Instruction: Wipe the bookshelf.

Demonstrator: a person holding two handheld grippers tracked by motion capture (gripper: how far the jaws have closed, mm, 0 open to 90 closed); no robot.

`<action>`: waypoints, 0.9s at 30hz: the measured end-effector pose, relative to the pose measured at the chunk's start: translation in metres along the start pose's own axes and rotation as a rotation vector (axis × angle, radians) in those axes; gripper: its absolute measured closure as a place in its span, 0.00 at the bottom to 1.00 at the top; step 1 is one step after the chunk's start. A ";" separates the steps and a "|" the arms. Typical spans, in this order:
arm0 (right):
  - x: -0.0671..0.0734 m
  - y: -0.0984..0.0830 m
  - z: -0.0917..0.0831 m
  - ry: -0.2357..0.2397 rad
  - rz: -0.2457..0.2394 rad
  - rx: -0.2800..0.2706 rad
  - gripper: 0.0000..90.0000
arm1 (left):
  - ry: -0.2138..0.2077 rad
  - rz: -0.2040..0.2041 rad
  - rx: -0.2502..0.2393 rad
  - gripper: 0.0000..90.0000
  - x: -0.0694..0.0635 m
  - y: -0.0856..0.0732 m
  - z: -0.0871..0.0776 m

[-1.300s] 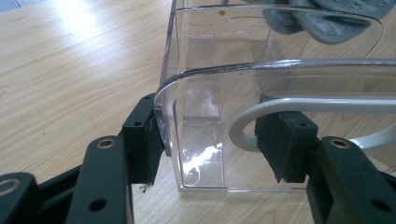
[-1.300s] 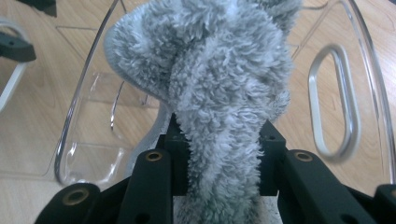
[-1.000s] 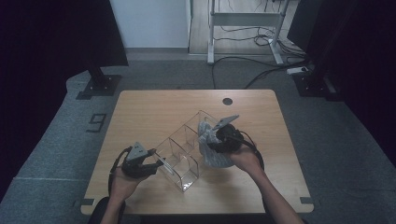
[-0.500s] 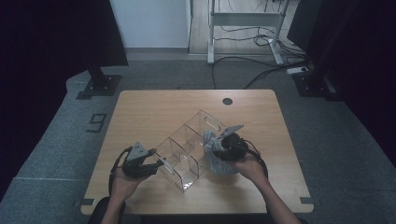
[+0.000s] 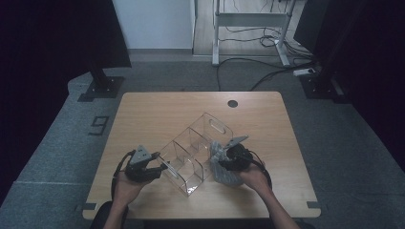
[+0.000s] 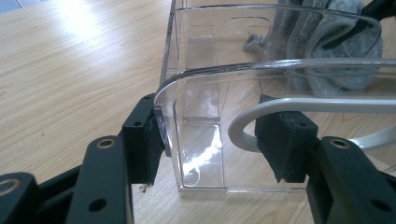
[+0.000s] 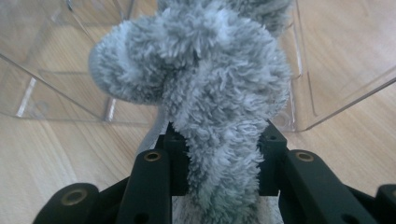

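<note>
Right hand-held gripper [image 7: 219,186] is clenched on a grey fluffy cloth [image 7: 205,93], which sits at the right long wall of the clear divided organiser [image 5: 193,150] on the tabletop [image 5: 157,109].

Organiser long axis runs diagonally: near-left corner to far-right end w/ handle slot. Its open compartments lie just left of and beyond the cloth, so the right hand is the nearer one.

Left hand-held gripper [image 6: 210,140] grasps the organiser's near-left end wall, one jaw outside, one inside, approx. steadying it.
</note>
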State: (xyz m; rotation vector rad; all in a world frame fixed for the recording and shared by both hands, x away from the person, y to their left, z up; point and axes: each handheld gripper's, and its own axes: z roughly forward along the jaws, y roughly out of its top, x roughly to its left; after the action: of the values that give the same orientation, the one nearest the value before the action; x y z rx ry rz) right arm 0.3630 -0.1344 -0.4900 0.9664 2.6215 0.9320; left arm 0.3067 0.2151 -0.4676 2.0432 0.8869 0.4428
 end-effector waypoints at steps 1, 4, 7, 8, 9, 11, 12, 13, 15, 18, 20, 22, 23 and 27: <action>0.000 0.000 0.000 0.000 0.000 0.000 0.71 | 0.000 0.000 0.000 0.48 0.000 0.000 0.000; 0.000 -0.001 0.003 -0.001 -0.002 0.002 0.71 | 0.000 0.000 0.000 0.48 0.000 0.000 0.000; 0.001 -0.002 0.007 -0.005 -0.001 0.009 0.71 | 0.000 0.000 -0.001 0.48 0.000 0.000 0.000; 0.001 -0.003 0.010 -0.004 -0.009 0.019 0.71 | 0.001 0.000 0.000 0.48 0.000 0.000 0.000; 0.001 -0.003 0.010 -0.004 -0.009 0.019 0.71 | 0.001 0.000 0.000 0.48 0.000 0.000 0.000; 0.002 -0.005 0.015 -0.010 -0.010 0.028 0.71 | 0.001 0.000 0.000 0.48 0.000 0.000 0.000; 0.002 -0.005 0.015 -0.010 -0.010 0.028 0.71 | 0.001 0.000 0.000 0.48 0.000 0.000 0.000; 0.002 -0.005 0.017 -0.009 -0.007 0.032 0.71 | 0.001 0.000 -0.001 0.48 0.000 0.000 0.000; 0.001 -0.006 0.019 -0.007 -0.009 0.034 0.72 | 0.001 0.000 -0.001 0.48 0.000 0.000 0.000; 0.001 -0.007 0.021 -0.007 -0.006 0.037 0.72 | 0.001 0.000 -0.001 0.48 0.000 0.000 0.000; 0.002 -0.008 0.021 -0.013 -0.012 0.039 0.72 | 0.001 0.000 -0.001 0.48 0.000 0.000 0.000; 0.002 -0.008 0.021 -0.016 -0.021 0.042 0.71 | 0.001 0.000 -0.002 0.48 0.000 0.000 0.000; 0.003 -0.008 0.020 -0.018 -0.020 0.044 0.71 | 0.001 0.000 -0.002 0.48 0.000 0.000 0.000; 0.002 -0.010 0.013 -0.009 -0.006 0.044 0.71 | 0.000 0.000 -0.002 0.48 0.000 0.000 0.000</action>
State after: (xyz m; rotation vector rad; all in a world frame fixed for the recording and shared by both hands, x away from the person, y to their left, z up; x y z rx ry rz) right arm 0.3610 -0.1329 -0.5060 0.9697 2.6463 0.8695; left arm 0.3067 0.2152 -0.4678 2.0412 0.8854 0.4438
